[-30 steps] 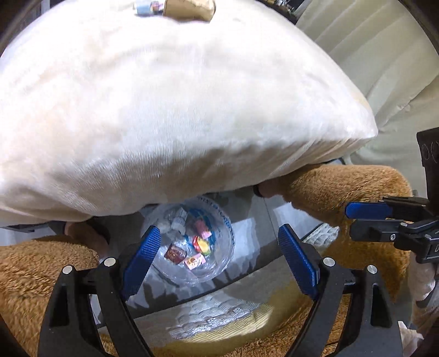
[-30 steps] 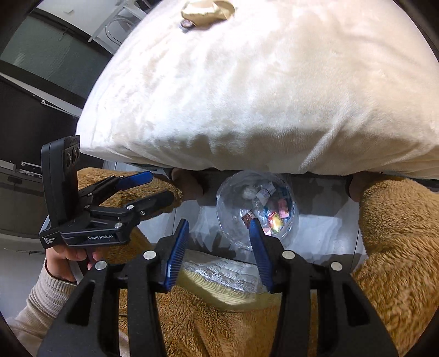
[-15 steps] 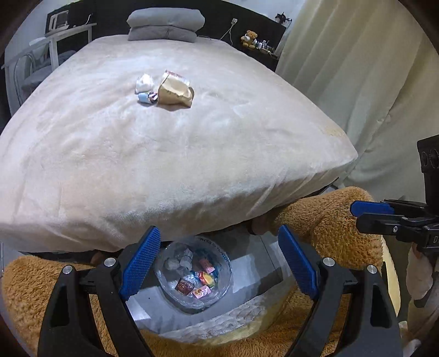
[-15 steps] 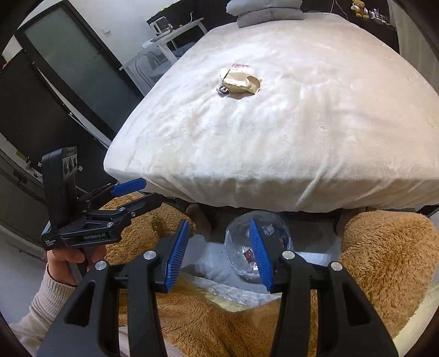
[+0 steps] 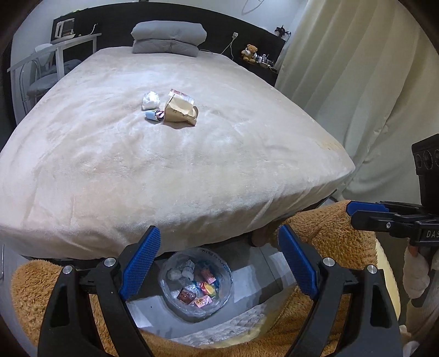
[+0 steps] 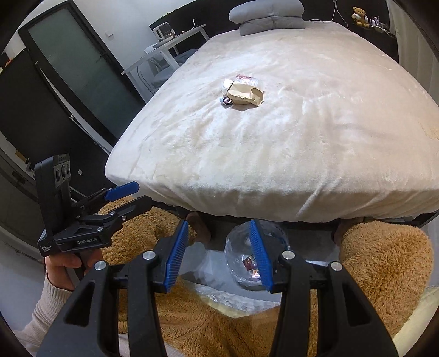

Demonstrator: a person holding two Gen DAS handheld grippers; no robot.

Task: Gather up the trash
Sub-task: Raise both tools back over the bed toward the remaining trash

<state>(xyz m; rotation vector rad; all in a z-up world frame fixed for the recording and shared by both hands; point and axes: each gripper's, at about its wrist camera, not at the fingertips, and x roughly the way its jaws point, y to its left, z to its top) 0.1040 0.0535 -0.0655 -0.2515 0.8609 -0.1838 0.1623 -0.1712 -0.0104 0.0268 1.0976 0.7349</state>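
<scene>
Here the left claw [image 5: 216,263] gapes wide and empty at lower centre; the right claw [image 6: 218,255] stands narrower, also empty, with trash [image 5: 179,108] lying upper-centre on the bed [image 5: 137,164].

A bedroom in a home is shown. Most of both views is filled by a wide bed [image 5: 170,170] covered with a cream plush blanket, and folded grey pillows [image 5: 168,38] are stacked at its head against a dark headboard [image 5: 153,19]. A small teddy bear [image 5: 250,52] is seated on a bedside ledge, pale curtains [image 5: 356,82] are hung on one side, and a white desk [image 6: 175,35] and a dark frosted-glass door [image 6: 82,66] are seen on the other.
</scene>
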